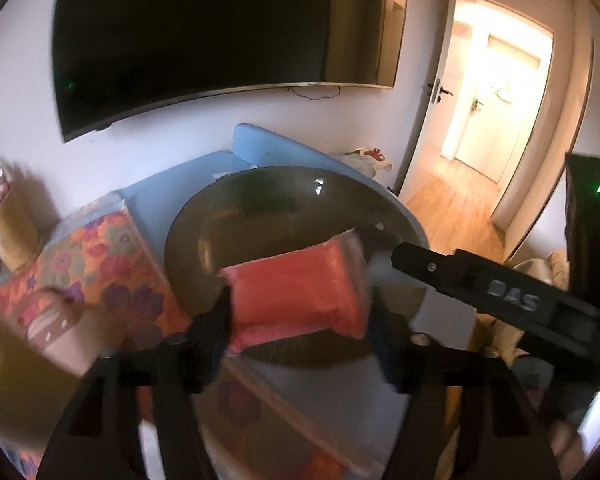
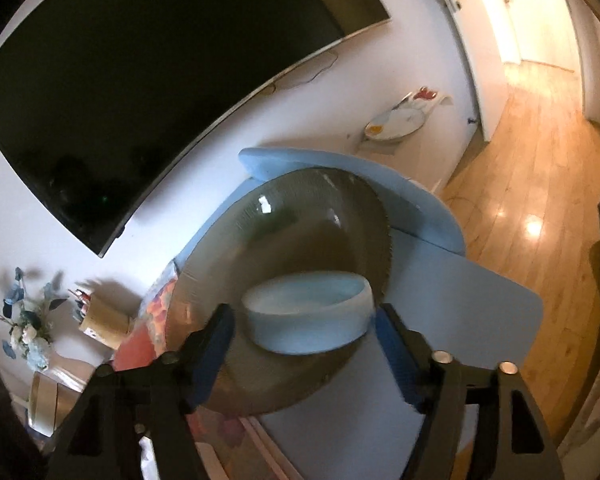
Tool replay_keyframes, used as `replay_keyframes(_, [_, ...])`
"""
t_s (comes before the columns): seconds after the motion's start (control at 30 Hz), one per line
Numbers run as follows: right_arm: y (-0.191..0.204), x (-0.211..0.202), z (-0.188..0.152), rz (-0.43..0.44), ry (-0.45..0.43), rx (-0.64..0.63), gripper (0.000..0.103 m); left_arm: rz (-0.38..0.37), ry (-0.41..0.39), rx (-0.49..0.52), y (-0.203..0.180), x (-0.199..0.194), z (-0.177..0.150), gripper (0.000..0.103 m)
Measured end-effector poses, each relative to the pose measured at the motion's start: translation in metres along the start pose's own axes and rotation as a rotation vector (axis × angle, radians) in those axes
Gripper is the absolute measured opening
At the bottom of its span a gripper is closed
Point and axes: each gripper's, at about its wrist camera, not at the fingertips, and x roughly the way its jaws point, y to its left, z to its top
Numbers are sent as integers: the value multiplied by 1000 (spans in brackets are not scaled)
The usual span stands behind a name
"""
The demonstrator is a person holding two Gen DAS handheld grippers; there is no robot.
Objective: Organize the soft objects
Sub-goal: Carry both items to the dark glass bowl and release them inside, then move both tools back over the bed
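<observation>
Only one piece of lettering is showing: pale raised letters reading "DAS" are standing on the black body of the right gripper [image 1: 512,300], which is reaching in from the right of the left gripper's fingers in the left wrist view. Nothing else in either view is carrying text that can be read.
</observation>
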Motion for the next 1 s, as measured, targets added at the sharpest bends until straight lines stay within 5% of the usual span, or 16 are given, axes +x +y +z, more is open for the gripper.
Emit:
replay_keyframes(0.03, [-1, 3, 3, 11, 11, -1, 77, 4, 1, 9, -1, 6, 1, 85])
replay_keyframes(0.23, [-8, -6, -1, 21, 1, 3, 82, -79, 5, 1, 7, 1, -11, 87])
replay_keyframes(0.4, [-5, -30, -20, 73, -13, 13, 82, -159, -87, 28, 3, -64, -38, 87])
replay_keyframes(0.53, [14, -56, -42, 109, -35, -44, 82, -132, -170, 81, 5, -133, -65, 87])
replay_keyframes(0.67, [45, -83, -75, 159, -60, -142, 87, -97, -209, 31, 30, -182, -94, 87])
replay_keyframes(0.9, [127, -118, -144, 326, -63, -385, 91, 75, -208, -68, 89, -234, -149, 87])
replay_keyframes(1.0, [170, -126, -177, 389, -65, -499, 100, 170, -207, -100, 119, -252, -175, 88])
